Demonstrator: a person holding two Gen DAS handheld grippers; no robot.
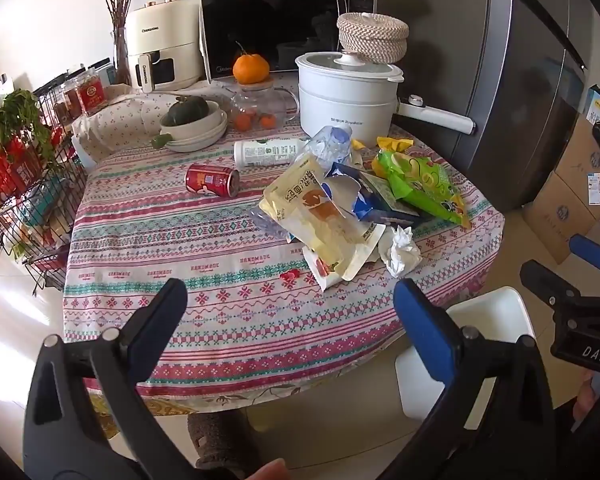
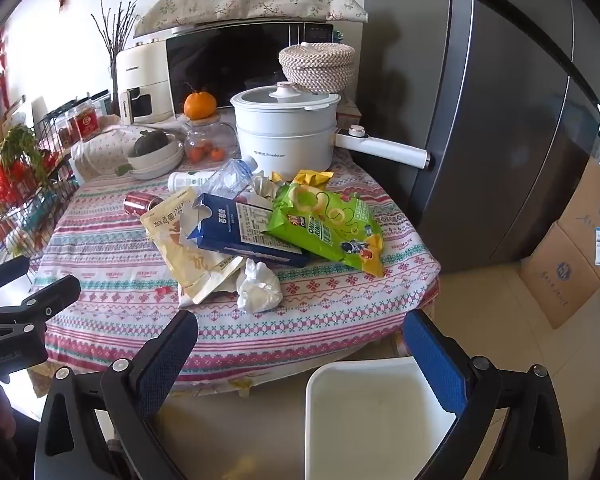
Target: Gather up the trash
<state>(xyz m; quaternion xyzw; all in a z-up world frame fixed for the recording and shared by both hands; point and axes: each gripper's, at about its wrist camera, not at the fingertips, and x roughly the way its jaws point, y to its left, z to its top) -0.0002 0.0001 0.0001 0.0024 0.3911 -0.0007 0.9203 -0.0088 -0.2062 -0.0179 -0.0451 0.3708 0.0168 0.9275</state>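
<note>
Left gripper (image 1: 290,312): jaws wide apart, empty. Red can (image 1: 212,180) at 10 o'clock on the tablecloth (image 1: 228,320), marked "HANDMADE". Trash pile (image 2: 260,232) at centre; "Royalstar" pot (image 2: 286,136) at 12 o'clock. Right gripper (image 2: 300,344): spread, empty, above white bin (image 2: 364,412).

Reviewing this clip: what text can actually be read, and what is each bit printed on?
"CHANGHONG": air fryer
"Royalstar": white pot
"HANDMADE": tablecloth
"DAS": right tool
Chinese print on the yellow bag, blue carton and green snack bag: too small to read.
</note>
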